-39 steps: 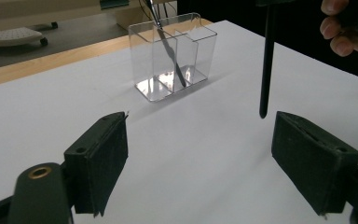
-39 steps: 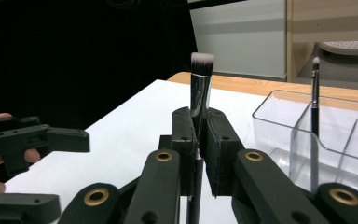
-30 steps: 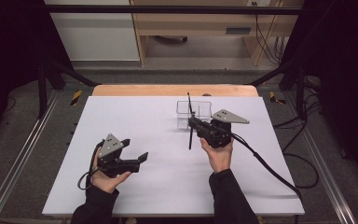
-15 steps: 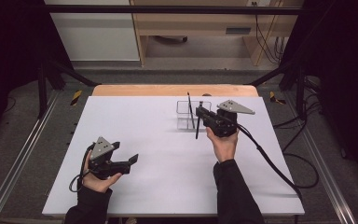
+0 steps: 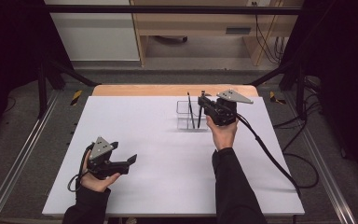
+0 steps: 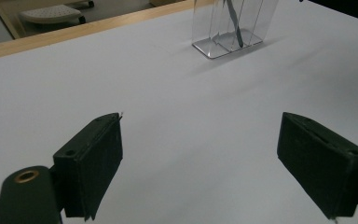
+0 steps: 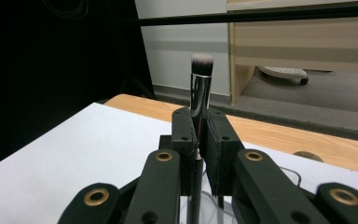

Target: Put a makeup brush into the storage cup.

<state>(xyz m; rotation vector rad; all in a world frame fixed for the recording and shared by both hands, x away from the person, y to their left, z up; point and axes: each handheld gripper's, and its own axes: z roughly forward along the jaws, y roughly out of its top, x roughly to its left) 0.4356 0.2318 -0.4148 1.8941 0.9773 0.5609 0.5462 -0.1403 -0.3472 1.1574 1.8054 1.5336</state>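
Right now the right gripper [image 5: 202, 103] has its jaws closed tight on a makeup brush [image 7: 199, 93], pinching the shaft just below the shiny metal ferrule. In the right gripper view the brush stands upright between the jaws, bristle head up, its long axis running roughly vertical, with the dark handle dropping out of sight below the jaws. From the high view the handle reaches down into a clear organizer [image 5: 185, 114] that sits on the white table [image 5: 168, 154], toward its far edge; the gripper hangs just above the organizer's right end. A second dark brush [image 5: 190, 109] already leans in the organizer, just left of the held one, tilted slightly.

The left gripper [image 5: 131, 160] is well apart from all that, near the table's front left, held low over the surface. Its jaws are spread wide with nothing between them, and they face the organizer [image 6: 228, 28] across bare white table.
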